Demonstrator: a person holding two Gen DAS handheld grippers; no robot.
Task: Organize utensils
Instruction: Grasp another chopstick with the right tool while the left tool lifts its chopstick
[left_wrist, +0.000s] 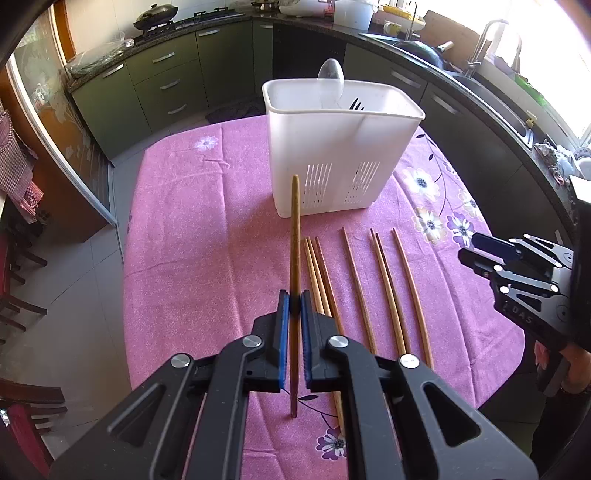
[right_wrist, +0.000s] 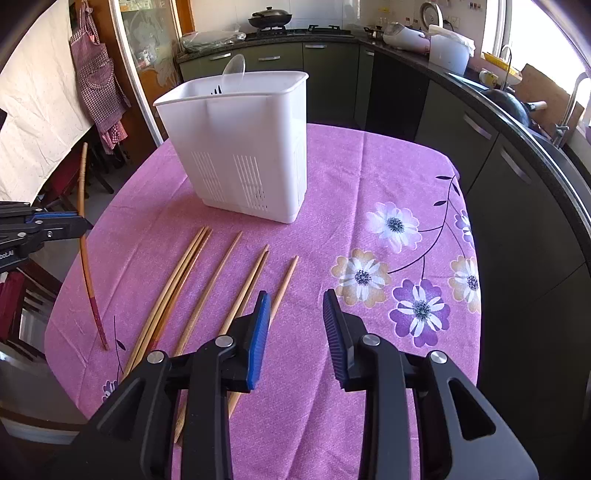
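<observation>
My left gripper (left_wrist: 294, 300) is shut on one wooden chopstick (left_wrist: 294, 236), held nearly upright with its lower tip at the cloth; it also shows in the right wrist view (right_wrist: 84, 206), with the left gripper (right_wrist: 79, 223) at the left edge. Several more chopsticks (left_wrist: 384, 280) lie in a row on the pink tablecloth (left_wrist: 207, 236), also seen in the right wrist view (right_wrist: 207, 291). A white utensil holder (left_wrist: 336, 147) stands beyond them, holding a clear spoon (left_wrist: 331, 79) and a dark utensil. My right gripper (right_wrist: 295, 306) is open and empty above the cloth, right of the row.
The table is small, with its edges close on all sides. Chairs (left_wrist: 22, 288) stand to the left. Kitchen cabinets and a counter (left_wrist: 461, 96) with a sink run behind and to the right. A checked apron (right_wrist: 98, 85) hangs at the left.
</observation>
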